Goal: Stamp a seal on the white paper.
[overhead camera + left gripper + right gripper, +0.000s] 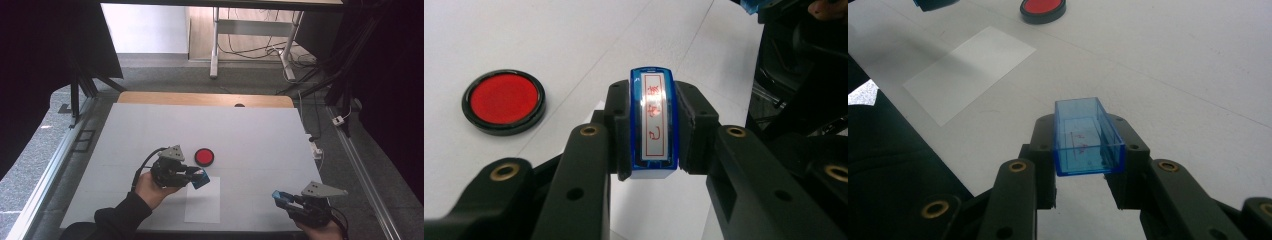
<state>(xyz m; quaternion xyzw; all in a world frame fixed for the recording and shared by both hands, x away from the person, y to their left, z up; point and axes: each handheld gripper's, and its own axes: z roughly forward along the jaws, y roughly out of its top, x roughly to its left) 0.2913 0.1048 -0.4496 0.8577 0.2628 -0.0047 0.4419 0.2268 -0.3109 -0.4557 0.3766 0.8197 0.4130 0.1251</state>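
Observation:
My left gripper (pixel 653 130) is shut on a blue stamp (pixel 654 125) whose silvery face with red characters points away from the camera. In the high view the left gripper (pixel 200 177) hovers above the top edge of a white paper sheet (pixel 203 200), with the stamp (pixel 201 179) at its tip. A round red ink pad (pixel 204 157) in a black case lies just beyond it; in the left gripper view the ink pad (pixel 504 101) sits to the left. My right gripper (pixel 1089 145) is shut on a clear blue stamp cap (pixel 1088 136), low at the table's near right (pixel 281 196).
A white sheet (pixel 250 135) covers the wooden table (pixel 150 97). A cable and small plug (pixel 316 147) lie at the right edge. Metal rails (pixel 362 165) run along both sides, and desk legs (pixel 215 45) stand beyond the far edge.

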